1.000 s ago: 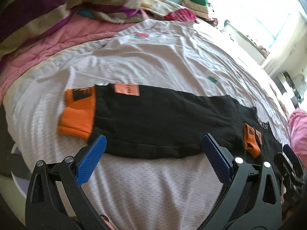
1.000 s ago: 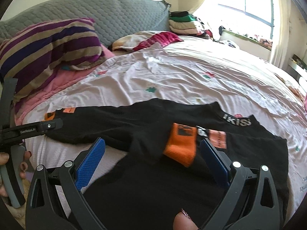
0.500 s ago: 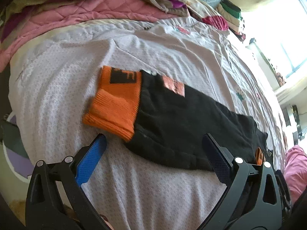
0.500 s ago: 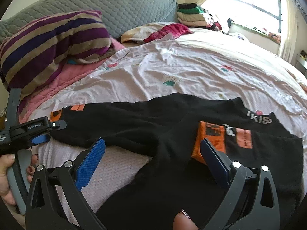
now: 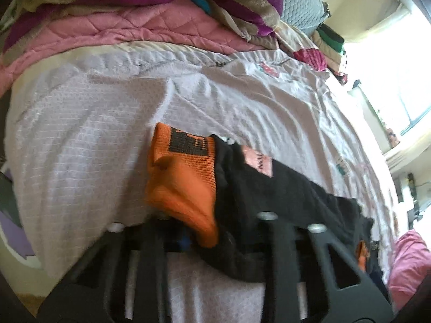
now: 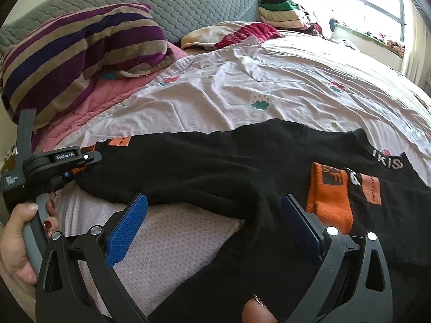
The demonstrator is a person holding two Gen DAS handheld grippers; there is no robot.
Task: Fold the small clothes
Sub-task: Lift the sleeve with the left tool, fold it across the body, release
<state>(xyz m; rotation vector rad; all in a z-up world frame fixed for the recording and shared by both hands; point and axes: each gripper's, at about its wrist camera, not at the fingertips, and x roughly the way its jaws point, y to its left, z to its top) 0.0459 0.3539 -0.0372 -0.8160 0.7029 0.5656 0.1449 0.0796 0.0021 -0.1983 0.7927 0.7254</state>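
Observation:
A black sweatshirt [image 6: 215, 167] with orange cuffs lies spread on the pale bedsheet [image 6: 242, 94]. In the left wrist view its left sleeve [image 5: 282, 196] ends in an orange cuff [image 5: 183, 180], bunched and pinched at its near edge. My left gripper [image 5: 194, 231] has its jaws closing on that cuff, and the right wrist view shows the left gripper [image 6: 89, 161] clamped at the sleeve end. My right gripper [image 6: 212, 220] hangs open above the sweatshirt's lower body, blue pads [image 6: 126, 226] wide apart, nothing between them. The other orange cuff [image 6: 328, 196] rests folded on the chest.
A striped purple pillow [image 6: 80, 53] and pink quilt [image 5: 107, 32] lie at the head of the bed, before a grey padded headboard [image 6: 188, 0]. Folded clothes [image 6: 282, 10] are stacked at the far corner by the window. A person's hand [image 6: 16, 242] holds the left gripper's handle.
My left gripper has moved in onto the orange cuff and its wide jaws have come together on it, bunching the cuff. The right gripper has shifted slightly and stays open.

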